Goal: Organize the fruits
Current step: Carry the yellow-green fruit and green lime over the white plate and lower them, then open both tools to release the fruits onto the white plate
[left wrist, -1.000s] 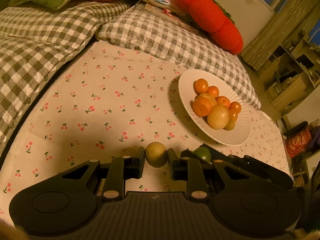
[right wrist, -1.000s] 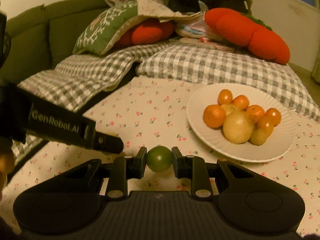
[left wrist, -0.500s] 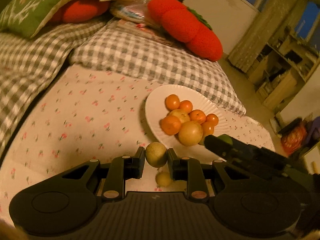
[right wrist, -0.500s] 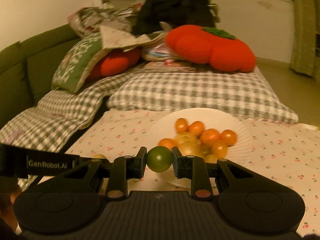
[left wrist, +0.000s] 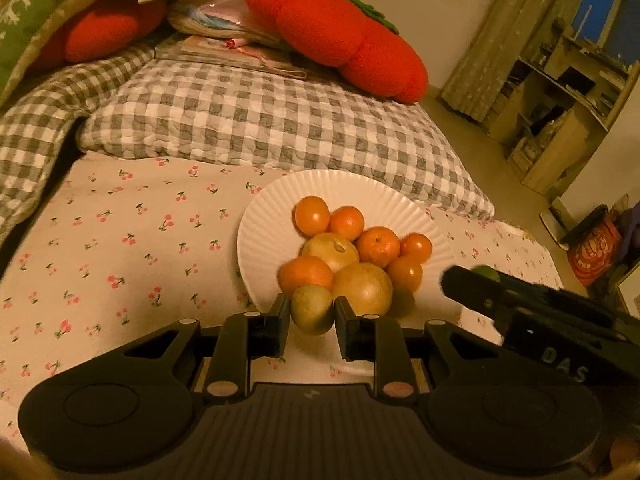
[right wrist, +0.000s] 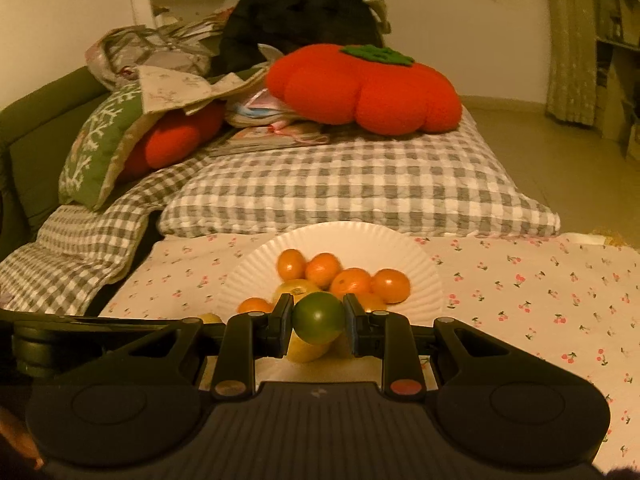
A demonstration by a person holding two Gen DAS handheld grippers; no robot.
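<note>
Grippers clenched: left gripper (left wrist: 311, 315) on what looks like a yellowish fruit (left wrist: 311, 309), right gripper (right wrist: 317, 319) on green fruit (right wrist: 318, 318).

The white plate (left wrist: 280, 200) has bare room along its far and left rim; piled fruit (left wrist: 348, 256) fills its near right. The cherry-print cloth (left wrist: 120, 240) left of it lies open, and the checked cushion (left wrist: 280, 120) bounds the far edge.

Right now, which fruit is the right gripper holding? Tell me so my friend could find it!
Find the white ridged plate on the cherry-print cloth, heaped with fruit. Just in front of that heap, pinched between the black fingers of the right gripper, is a small round fruit. It is dark green, while the heap is orange and yellow.
</note>
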